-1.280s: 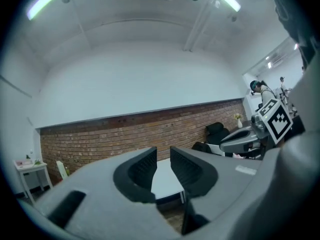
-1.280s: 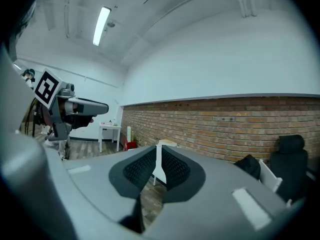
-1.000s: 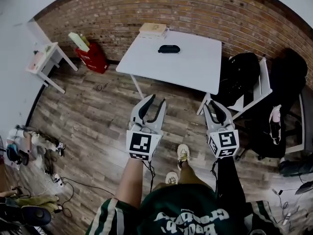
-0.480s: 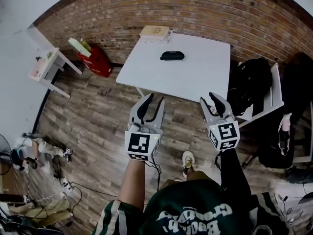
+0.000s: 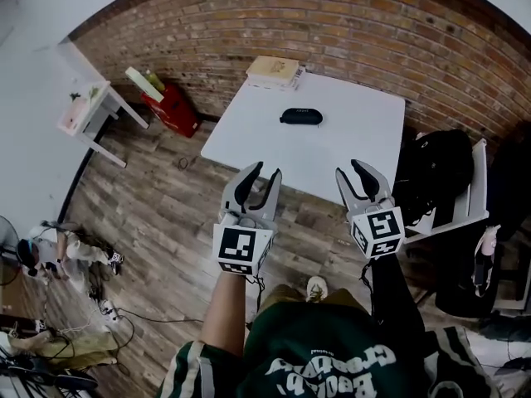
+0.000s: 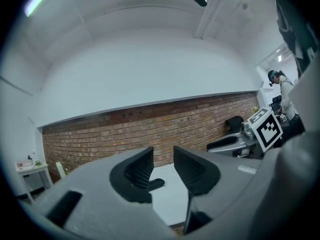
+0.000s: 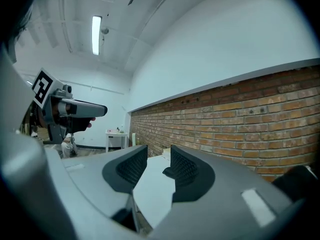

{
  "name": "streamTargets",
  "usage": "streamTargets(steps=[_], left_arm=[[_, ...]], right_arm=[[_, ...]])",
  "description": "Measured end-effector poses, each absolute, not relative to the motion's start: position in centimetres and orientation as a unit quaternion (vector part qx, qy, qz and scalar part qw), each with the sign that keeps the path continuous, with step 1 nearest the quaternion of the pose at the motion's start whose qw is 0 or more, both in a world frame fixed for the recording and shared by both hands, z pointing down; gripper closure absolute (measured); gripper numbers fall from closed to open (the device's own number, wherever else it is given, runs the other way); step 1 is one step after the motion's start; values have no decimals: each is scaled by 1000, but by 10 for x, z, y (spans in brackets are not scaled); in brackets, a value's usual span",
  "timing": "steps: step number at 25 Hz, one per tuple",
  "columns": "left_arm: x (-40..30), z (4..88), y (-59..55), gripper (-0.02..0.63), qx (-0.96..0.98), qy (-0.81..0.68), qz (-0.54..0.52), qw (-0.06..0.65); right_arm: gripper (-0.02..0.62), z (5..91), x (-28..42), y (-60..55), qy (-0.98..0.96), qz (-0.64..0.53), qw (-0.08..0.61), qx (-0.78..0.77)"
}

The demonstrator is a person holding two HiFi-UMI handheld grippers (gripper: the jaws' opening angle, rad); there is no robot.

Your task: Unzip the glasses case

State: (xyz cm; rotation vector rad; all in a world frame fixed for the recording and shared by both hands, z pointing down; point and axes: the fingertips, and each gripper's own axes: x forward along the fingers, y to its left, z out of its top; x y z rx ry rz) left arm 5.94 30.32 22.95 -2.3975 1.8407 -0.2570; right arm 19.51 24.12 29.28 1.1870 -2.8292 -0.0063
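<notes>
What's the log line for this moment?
phase: pre-grasp | left hand-held gripper: open, empty | right hand-held gripper: open, empty, jaws just opening | glasses case: on white table, untouched

Too small to tell if zipped, the glasses case (image 5: 300,116) sits half hidden behind jaws in both gripper views.

The dark oval glasses case (image 5: 301,116) lies flat, closed, on the white table (image 5: 357,139).
</notes>
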Motion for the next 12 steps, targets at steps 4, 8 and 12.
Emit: streamTargets(steps=[4, 8, 12], left_arm=[[60, 219, 279, 488, -790, 603, -87, 69], [54, 217, 250, 488, -798, 593, -82, 69], [39, 219, 209, 488, -805, 583, -80, 70]], right_arm=[[437, 290, 193, 221, -922, -10, 44, 384], [436, 290, 186, 203, -917, -48, 76, 390], [416, 293, 166, 167, -915, -60, 93, 387]])
